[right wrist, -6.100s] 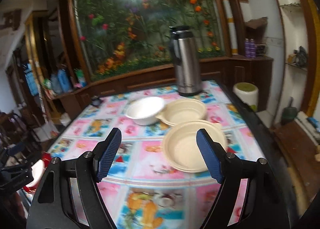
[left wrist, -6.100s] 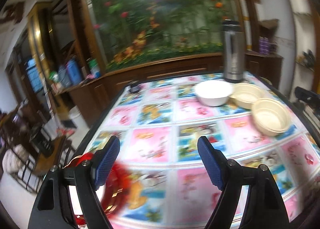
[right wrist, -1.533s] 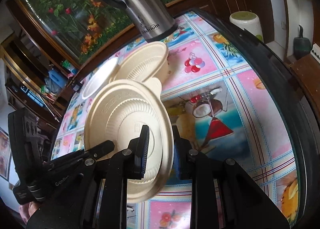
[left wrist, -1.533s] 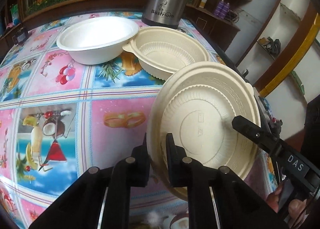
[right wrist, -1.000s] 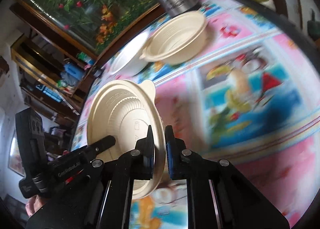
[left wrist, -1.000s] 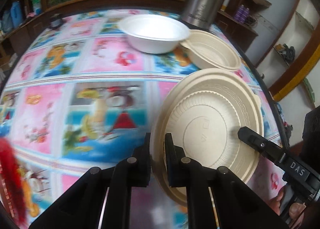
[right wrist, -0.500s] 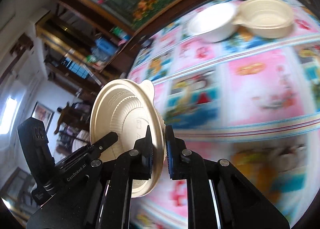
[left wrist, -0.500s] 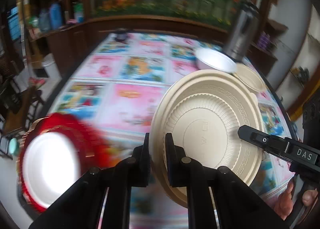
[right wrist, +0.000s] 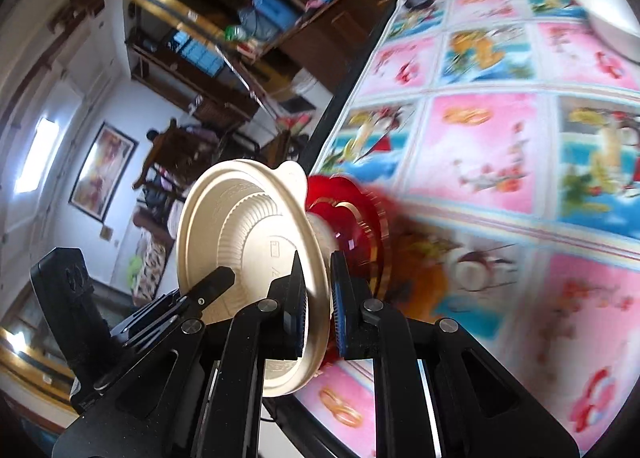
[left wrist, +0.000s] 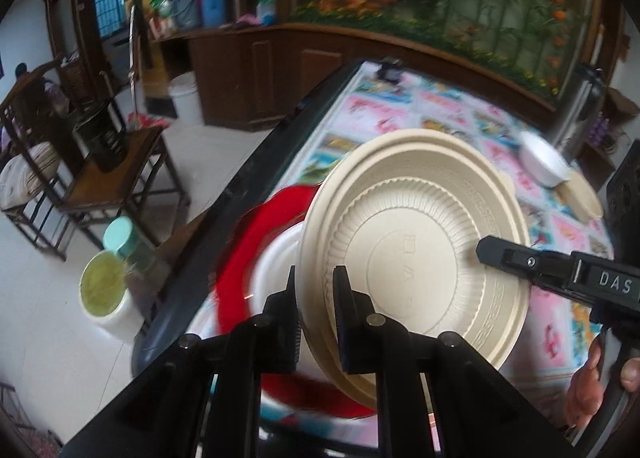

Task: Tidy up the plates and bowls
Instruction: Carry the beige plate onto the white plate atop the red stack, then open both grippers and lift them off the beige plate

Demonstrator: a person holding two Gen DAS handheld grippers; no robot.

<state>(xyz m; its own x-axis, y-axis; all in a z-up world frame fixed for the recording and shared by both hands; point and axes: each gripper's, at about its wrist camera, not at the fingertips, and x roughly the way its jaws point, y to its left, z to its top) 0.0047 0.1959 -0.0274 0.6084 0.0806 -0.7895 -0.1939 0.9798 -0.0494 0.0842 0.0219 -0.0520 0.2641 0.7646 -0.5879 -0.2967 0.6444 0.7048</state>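
Both grippers hold one beige ribbed bowl (left wrist: 416, 242) by opposite rim edges, tilted on edge in the air. My left gripper (left wrist: 316, 290) is shut on its near rim; my right gripper (right wrist: 318, 290) is shut on the other rim of the bowl (right wrist: 240, 234). Right behind the bowl lies a red plate with a white centre (left wrist: 248, 258), at the table's near left corner; it also shows, blurred, in the right wrist view (right wrist: 352, 210). A white bowl (left wrist: 544, 162) and another beige bowl (left wrist: 584, 198) sit far off on the table.
The table (right wrist: 480, 138) has a pink and blue picture cloth and a black edge (left wrist: 256, 162). A steel thermos (left wrist: 576, 106) stands at the far end. Beyond the table edge are wooden chairs (left wrist: 100, 162), a lidded tub and a jar (left wrist: 108, 286) on the floor.
Both grippers carried the beige bowl from the table's right side across to the left corner. The red plate has come into view right behind the bowl.
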